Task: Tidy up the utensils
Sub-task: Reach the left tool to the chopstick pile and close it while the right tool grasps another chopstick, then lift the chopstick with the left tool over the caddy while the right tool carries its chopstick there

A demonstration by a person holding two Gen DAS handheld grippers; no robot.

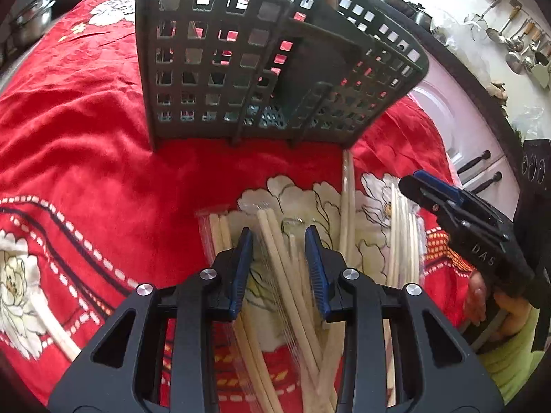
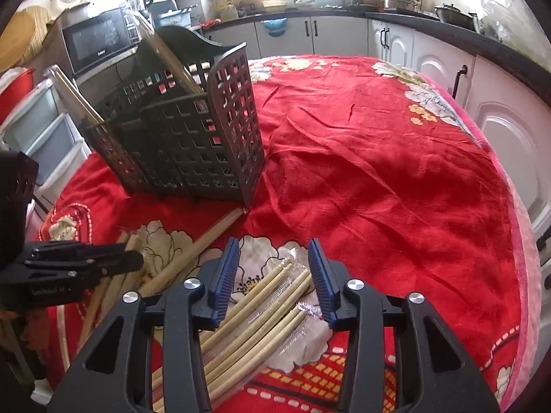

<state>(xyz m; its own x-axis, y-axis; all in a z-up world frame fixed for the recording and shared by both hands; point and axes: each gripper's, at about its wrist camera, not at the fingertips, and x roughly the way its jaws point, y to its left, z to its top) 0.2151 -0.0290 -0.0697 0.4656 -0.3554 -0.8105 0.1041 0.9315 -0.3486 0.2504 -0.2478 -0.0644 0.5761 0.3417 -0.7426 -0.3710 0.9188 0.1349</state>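
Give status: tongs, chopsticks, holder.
Left tongs open over loose chopsticks. Right tongs open over wrapped chopsticks. Grey holder upright on red cloth, two packs already inside. Nothing blocking.

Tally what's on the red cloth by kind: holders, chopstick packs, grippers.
Dark slotted utensil holder: 1
Clear-wrapped chopstick packs on the cloth: 3 seen, under the left gripper, under the right gripper, and one single pack by the holder's base; overlap could hide more
Packs already standing in the holder: 2
Grippers: 2
Total: 8
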